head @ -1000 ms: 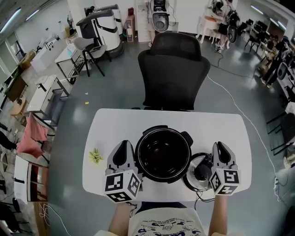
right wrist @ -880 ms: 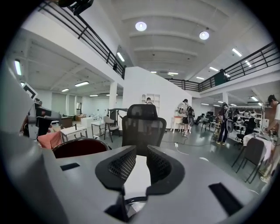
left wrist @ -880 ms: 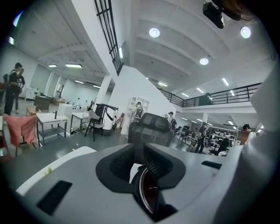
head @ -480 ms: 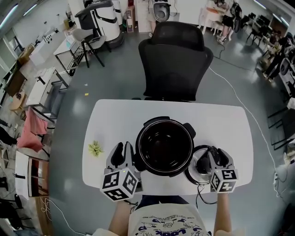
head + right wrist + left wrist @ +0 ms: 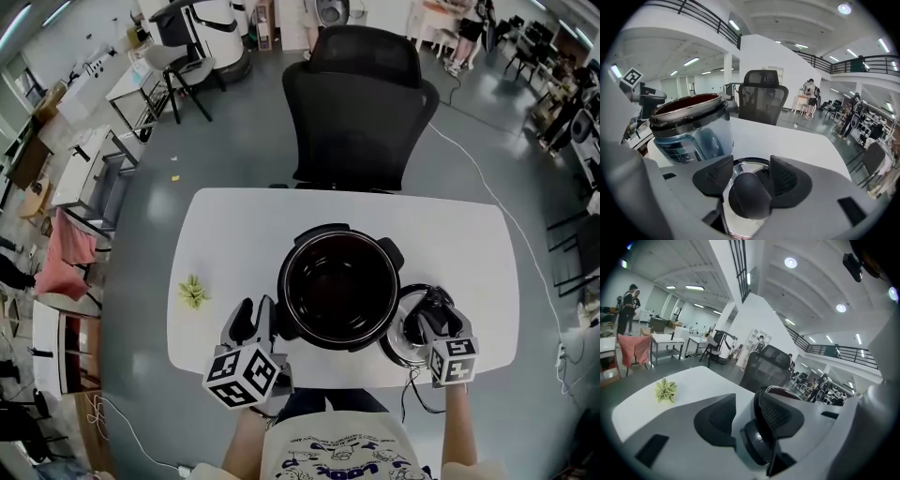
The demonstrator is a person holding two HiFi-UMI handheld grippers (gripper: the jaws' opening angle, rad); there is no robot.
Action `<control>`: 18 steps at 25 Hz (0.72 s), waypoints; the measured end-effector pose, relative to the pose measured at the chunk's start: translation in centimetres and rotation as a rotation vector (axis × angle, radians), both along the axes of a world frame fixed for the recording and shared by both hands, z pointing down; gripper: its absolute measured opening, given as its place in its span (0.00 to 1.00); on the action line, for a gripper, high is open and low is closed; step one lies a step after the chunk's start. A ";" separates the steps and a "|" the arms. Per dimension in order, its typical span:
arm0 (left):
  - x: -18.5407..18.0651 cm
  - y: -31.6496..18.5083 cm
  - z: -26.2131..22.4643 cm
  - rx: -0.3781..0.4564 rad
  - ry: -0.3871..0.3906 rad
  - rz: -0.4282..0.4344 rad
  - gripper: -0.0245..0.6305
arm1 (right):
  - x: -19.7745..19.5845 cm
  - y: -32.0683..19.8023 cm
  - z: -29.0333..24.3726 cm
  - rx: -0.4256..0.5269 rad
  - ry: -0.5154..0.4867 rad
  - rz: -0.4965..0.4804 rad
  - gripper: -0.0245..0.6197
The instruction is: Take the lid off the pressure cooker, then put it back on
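The pressure cooker (image 5: 337, 286) stands open in the middle of the white table (image 5: 234, 234), its dark pot bare. Its shiny lid (image 5: 405, 339) lies flat on the table just right of it. My right gripper (image 5: 436, 314) hangs over the lid; in the right gripper view the black lid knob (image 5: 749, 194) sits between the opening jaws (image 5: 751, 173), no pad pressing it. The cooker (image 5: 689, 124) rises to that view's left. My left gripper (image 5: 253, 314) is at the cooker's left side, jaws opening (image 5: 747, 406), a black rounded cooker part (image 5: 757, 448) between them.
A green paper flower (image 5: 193, 292) lies near the table's left edge, also seen as the flower (image 5: 665, 390) in the left gripper view. A black office chair (image 5: 361, 103) stands behind the table. A black cable (image 5: 412, 394) hangs off the front edge near the lid.
Both grippers have sunk toward the table and their jaws have spread apart. The right one now straddles the lid knob; the left sits lower beside the cooker.
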State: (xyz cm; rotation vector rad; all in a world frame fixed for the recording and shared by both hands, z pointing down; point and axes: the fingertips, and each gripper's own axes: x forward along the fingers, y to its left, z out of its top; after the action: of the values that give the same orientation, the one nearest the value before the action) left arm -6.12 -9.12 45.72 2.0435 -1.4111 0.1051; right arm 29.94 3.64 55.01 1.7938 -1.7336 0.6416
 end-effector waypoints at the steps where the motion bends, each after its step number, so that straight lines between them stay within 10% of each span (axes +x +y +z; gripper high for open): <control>1: 0.0 0.2 0.4 -0.015 0.010 -0.002 0.29 | 0.0 0.1 0.4 -0.012 0.000 -0.002 0.44; 18: 0.1 1.5 4.1 -0.136 0.212 -0.043 0.29 | -0.3 1.4 5.2 -0.152 0.001 -0.031 0.53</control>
State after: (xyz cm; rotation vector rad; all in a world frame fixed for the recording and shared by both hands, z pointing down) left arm -6.00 -7.57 49.78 1.8533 -1.2797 -0.0320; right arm 29.68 5.05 60.17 1.6599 -1.6622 0.7385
